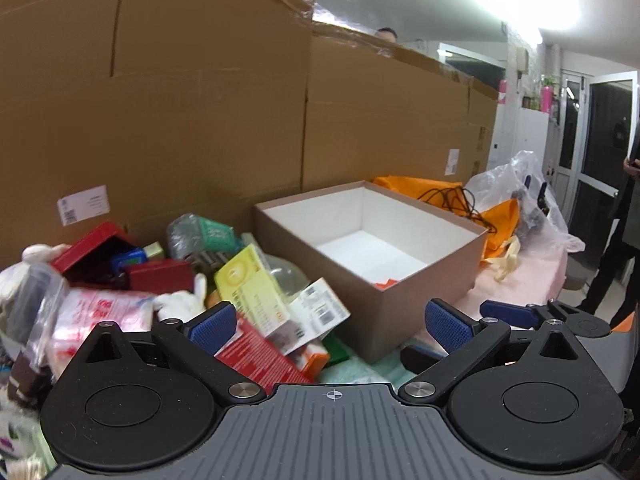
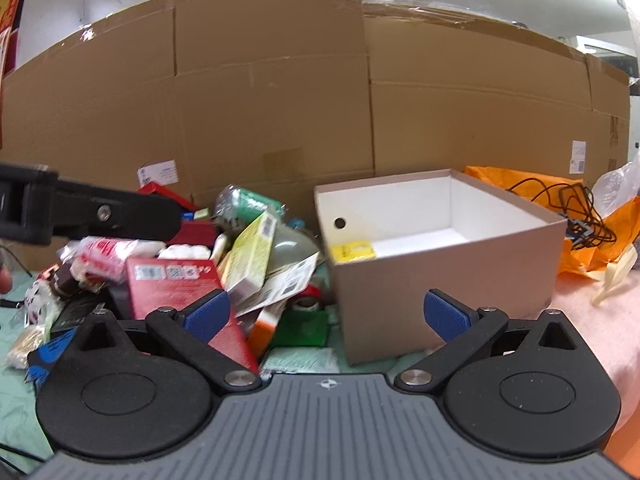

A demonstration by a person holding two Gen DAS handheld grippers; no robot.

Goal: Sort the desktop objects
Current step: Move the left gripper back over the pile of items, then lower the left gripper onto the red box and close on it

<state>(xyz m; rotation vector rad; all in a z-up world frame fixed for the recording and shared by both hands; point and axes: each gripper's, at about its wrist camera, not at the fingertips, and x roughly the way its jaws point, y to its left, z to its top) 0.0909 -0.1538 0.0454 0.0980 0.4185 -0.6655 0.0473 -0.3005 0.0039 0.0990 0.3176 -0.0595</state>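
Desktop objects (image 2: 240,264) sit heaped ahead-left of my right claw (image 2: 326,316), which gapes wide, holding nothing; my left claw (image 1: 334,322) is equally wide and bare. I reckon a careless grab at the red box (image 2: 172,292) would topple the leaning yellow-green carton (image 2: 252,260). Ahead-right stands the open cardboard box (image 2: 440,292), with 1 yellow item (image 2: 352,251) inside. Beyond it, black cables (image 2: 576,216) on an orange bag (image 2: 600,248) could snag. Tall cartons (image 2: 280,100) wall off the bench (image 2: 600,320) behind.
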